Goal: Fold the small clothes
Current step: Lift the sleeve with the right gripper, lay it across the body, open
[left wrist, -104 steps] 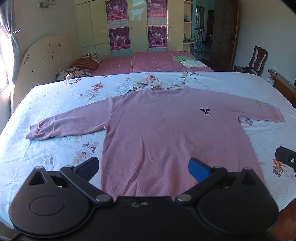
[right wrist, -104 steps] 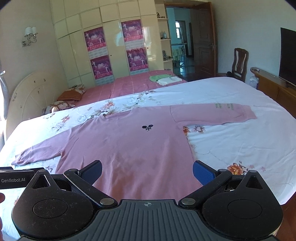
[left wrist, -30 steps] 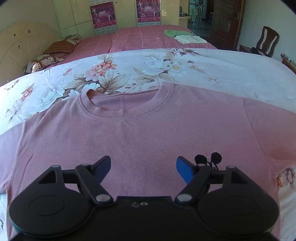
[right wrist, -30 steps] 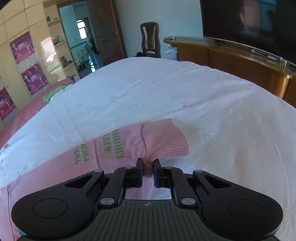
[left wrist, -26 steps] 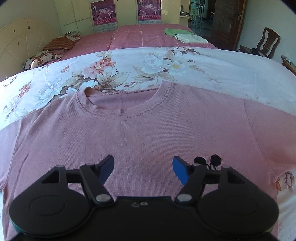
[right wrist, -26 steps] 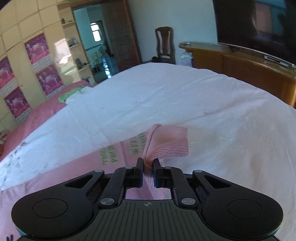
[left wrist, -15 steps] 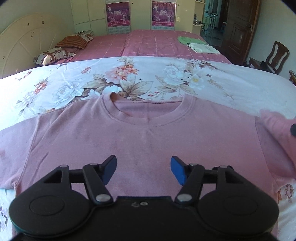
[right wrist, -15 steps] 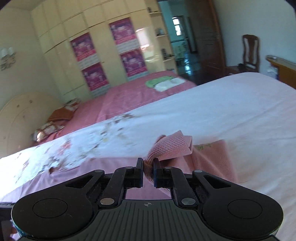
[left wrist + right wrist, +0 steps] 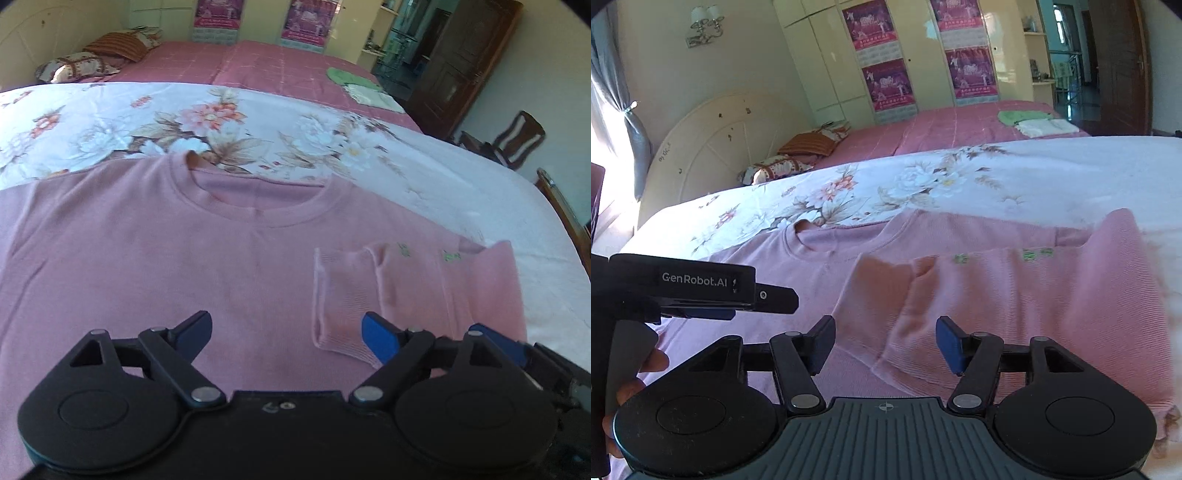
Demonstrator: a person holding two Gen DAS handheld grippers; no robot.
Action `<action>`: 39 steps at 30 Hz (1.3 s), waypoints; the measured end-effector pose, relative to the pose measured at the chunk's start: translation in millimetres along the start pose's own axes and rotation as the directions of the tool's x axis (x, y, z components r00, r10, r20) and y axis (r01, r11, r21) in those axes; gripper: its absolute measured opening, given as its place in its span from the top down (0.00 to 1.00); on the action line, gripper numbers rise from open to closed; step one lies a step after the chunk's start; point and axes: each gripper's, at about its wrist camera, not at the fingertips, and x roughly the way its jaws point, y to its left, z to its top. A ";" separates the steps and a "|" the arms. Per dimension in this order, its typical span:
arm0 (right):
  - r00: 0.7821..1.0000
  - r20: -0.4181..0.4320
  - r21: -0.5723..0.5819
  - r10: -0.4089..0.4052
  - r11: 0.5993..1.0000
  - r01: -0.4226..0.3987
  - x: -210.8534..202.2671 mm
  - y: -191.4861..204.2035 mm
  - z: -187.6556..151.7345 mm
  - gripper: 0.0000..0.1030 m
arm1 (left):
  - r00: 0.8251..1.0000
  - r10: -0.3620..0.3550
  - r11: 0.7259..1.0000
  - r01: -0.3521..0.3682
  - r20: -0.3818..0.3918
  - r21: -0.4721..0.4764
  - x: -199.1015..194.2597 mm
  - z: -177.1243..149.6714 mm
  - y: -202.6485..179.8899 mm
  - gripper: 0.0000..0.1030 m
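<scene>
The pink knitted long-sleeved sweater (image 9: 155, 266) lies flat on the bed's white floral sheet (image 9: 110, 122), filling the middle of both frames, one sleeve (image 9: 1015, 306) folded across its chest at centre right. The left tongs (image 9: 284, 332) gape wide just above the chest at lower centre, holding nothing. The right tongs (image 9: 886, 343) also stand wide and empty, the sleeve's ribbed cuff (image 9: 882, 302) just beyond their tips.

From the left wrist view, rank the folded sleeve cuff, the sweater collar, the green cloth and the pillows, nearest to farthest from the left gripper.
1. Cuff, just right of the left gripper.
2. Collar, ahead at centre.
3. Green cloth, far right, and pillows, far left, on the pink bed: too close to call.
</scene>
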 end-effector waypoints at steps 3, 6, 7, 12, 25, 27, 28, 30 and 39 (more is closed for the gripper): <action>0.994 0.015 0.014 -0.108 0.994 0.107 -16.9 -23.4 -4.1 0.42 | 0.998 -0.036 0.999 0.036 -0.053 0.013 16.8 -9.3 -12.4 0.28; 0.982 0.004 0.051 -0.187 0.981 0.187 -30.9 -47.0 -15.2 0.42 | 0.993 -0.077 0.996 0.073 -0.093 -0.045 29.8 -18.5 -12.6 0.45; 0.981 -0.002 0.076 -0.196 0.978 0.196 -35.5 -54.4 -18.9 0.42 | 0.992 -0.087 0.994 0.080 -0.093 -0.068 31.3 -21.2 -12.0 0.44; 0.971 -0.020 0.106 -0.240 0.965 0.241 -50.0 -71.6 -34.5 0.42 | 0.987 -0.144 0.978 0.131 -0.069 -0.164 35.6 -21.1 -11.5 0.45; 0.936 -0.042 0.147 -0.348 0.925 0.351 -52.4 -81.8 -48.9 0.42 | 0.993 -0.111 0.971 0.118 0.044 -0.206 38.9 -13.9 -18.4 0.93; 0.935 -0.054 0.156 -0.350 0.922 0.354 -52.4 -83.9 -50.0 0.42 | 0.990 -0.109 0.971 0.125 0.084 -0.202 29.4 -10.7 -18.9 0.93; 0.935 -0.057 0.157 -0.350 0.922 0.355 -51.8 -84.4 -50.2 0.42 | 0.988 -0.110 0.970 0.131 0.113 -0.204 22.3 -8.0 -17.6 0.93; 0.934 -0.056 0.153 -0.352 0.922 0.357 -51.3 -82.8 -49.9 0.42 | 0.978 -0.117 0.967 0.152 0.173 -0.205 5.5 0.4 -12.3 0.93; 0.945 -0.037 0.080 -0.325 0.942 0.327 -29.1 -63.7 -38.5 0.42 | 0.949 0.019 0.974 0.053 0.314 -0.219 -41.1 31.2 43.1 0.93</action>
